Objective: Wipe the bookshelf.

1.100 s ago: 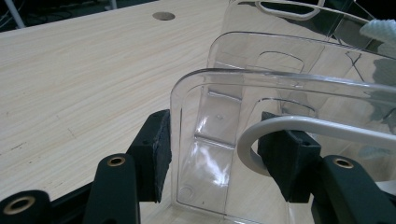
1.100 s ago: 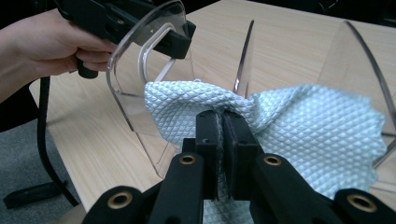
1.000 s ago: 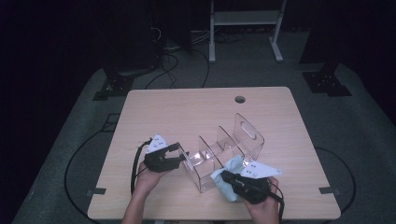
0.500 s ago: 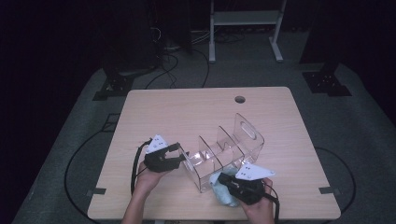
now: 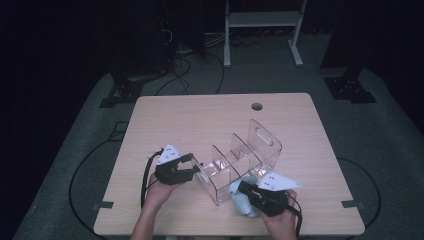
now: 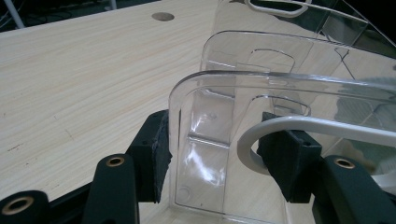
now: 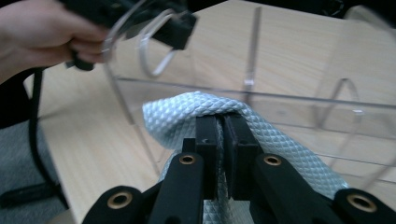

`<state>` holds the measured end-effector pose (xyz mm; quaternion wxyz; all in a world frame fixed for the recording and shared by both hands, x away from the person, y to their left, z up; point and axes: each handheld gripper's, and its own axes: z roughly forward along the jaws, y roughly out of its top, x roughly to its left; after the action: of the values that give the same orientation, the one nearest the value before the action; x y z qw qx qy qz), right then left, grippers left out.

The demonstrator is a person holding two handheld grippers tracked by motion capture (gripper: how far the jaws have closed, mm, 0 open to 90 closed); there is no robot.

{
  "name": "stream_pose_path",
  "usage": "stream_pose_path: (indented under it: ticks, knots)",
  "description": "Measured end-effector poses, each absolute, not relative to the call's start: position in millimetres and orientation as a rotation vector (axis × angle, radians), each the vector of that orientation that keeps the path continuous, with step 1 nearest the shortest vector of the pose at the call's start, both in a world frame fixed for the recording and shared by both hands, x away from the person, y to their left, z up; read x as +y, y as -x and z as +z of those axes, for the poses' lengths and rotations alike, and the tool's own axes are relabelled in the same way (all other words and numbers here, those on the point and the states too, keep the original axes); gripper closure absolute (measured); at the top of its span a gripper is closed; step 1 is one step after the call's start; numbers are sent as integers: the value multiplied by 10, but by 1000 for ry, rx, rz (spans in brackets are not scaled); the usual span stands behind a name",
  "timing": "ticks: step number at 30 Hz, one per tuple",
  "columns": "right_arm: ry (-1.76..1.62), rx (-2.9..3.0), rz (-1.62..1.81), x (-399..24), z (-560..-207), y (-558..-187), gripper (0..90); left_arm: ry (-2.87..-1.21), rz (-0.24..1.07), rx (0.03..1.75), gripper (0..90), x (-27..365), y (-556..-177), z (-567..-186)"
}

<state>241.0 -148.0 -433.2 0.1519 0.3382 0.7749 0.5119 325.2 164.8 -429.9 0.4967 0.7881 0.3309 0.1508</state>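
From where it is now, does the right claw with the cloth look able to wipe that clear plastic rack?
Probably yes: the right claw already presses the cloth against the rack side wall, nothing between.

We see a table (image 5: 200,125) of pale wood-grain laminate, matt and smooth, with fine darker streaks in the left gripper view. On it stands a divided organiser (image 5: 240,160) of clear plastic, glossy, its polished rims catching bright highlights (image 6: 243,79). The cloth (image 7: 187,116) is pale blue-grey woven fabric with a raised diamond texture, soft and matt. The left gripper (image 6: 212,149) and right gripper (image 7: 220,140) have black matt plastic jaws with rough rubbery pads (image 6: 156,154) and brass-coloured metal rivets.
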Motion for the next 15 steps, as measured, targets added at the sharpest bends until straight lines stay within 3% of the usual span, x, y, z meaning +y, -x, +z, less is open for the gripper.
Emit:
stream_pose_path:
  ticks: [5,15]
  knots:
    - [-1049,2168,1477,-1626,-4347,-2505,849,-1910,348,791,432,1639,-3249,-4299]
    - [-983,2209,1488,-1513,-4343,-2454,849,-1904,328,785,430,1647,-3250,-4298]
